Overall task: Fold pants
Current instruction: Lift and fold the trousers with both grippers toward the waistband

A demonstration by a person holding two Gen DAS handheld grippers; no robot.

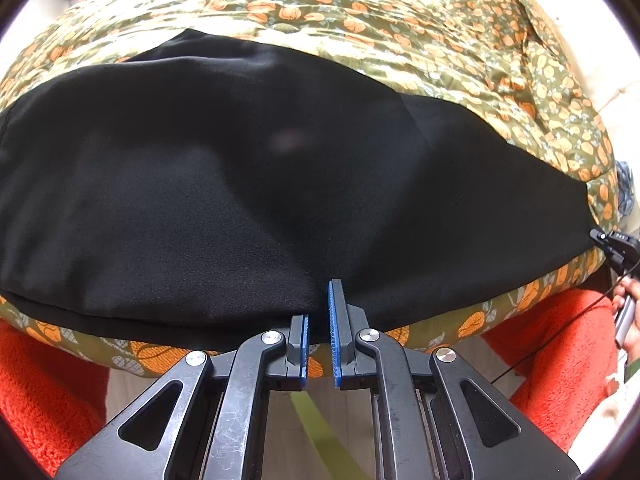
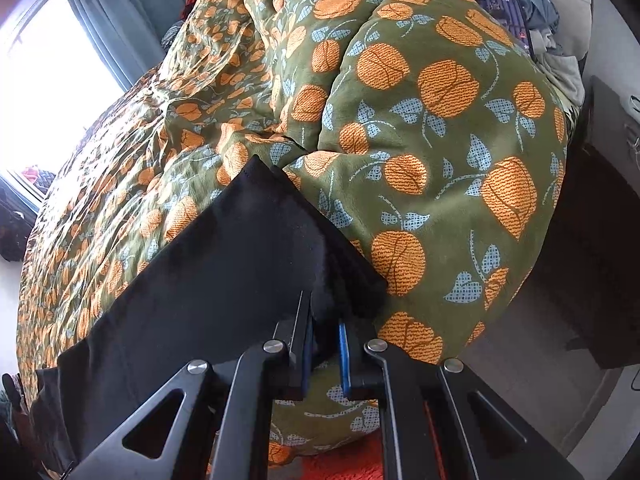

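Observation:
Black pants lie spread across a bed with a green, orange-flowered cover. My left gripper sits at the pants' near edge, its blue-padded jaws nearly closed with black fabric between them. In the right wrist view the pants' end stretches from lower left up to a corner. My right gripper pinches that end near its right edge, cloth bunched between the jaws. The right gripper also shows in the left wrist view, at the pants' far right tip.
An orange fuzzy rug lies below the bed's near edge. A window with grey curtains is at far left. A pile of clothes and a dark tablet lie at the bed's far right. Dark furniture stands right of the bed.

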